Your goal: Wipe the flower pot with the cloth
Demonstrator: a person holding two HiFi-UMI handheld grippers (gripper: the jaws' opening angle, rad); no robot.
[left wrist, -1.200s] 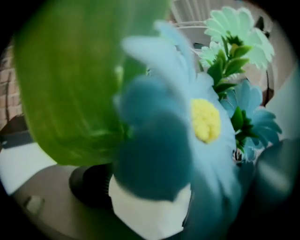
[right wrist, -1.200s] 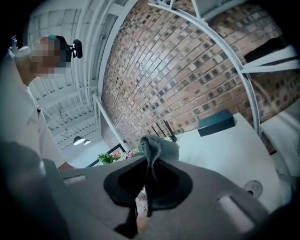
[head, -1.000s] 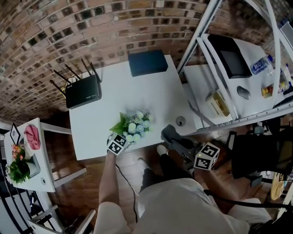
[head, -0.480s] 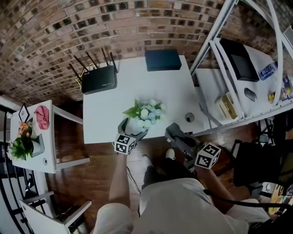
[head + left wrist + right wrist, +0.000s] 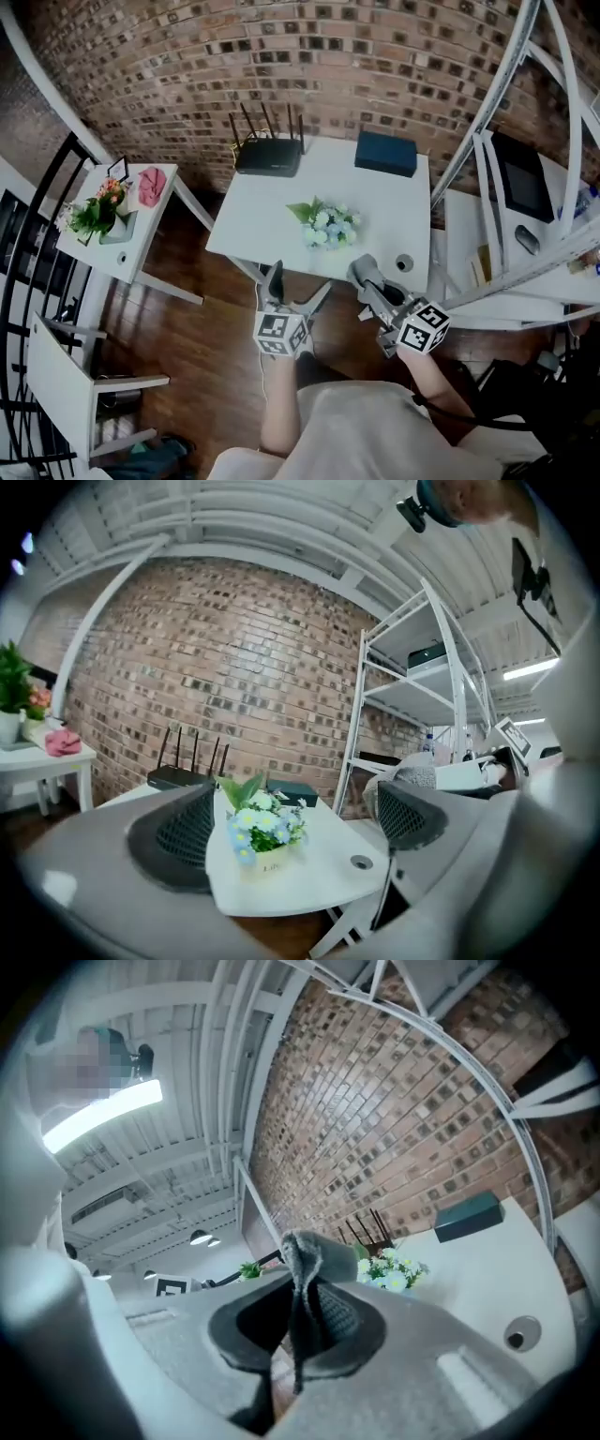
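Centrally, the flower pot (image 5: pixel 326 228) stands upright on the white table (image 5: pixel 267 220), nearer the front edge than the wall, and its pale blue and white blooms hide most of it from above. We note nothing touching it.

The cloth (image 5: pixel 314 1258), grey, is pinched between the pressed jaws of the right gripper (image 5: pixel 367 281), a fold bunched above the tips and a strip hanging below. That gripper hangs just off the table's front edge, near a round hole (image 5: pixel 404 263) in the top.

The left gripper (image 5: pixel 296 289) is off the table beside it, well apart from the pot. Its jaws have just been narrowing a little, yet stand spread with nothing between them.

Behind the pot, along the brick wall (image 5: pixel 281 66), we log a black router (image 5: pixel 269 155) and a dark box (image 5: pixel 386 153). Further left, a small side table (image 5: pixel 112 253) carries a pink rag (image 5: pixel 150 185) and a potted plant (image 5: pixel 98 211). A white metal rack (image 5: pixel 487 159) stands to the right.
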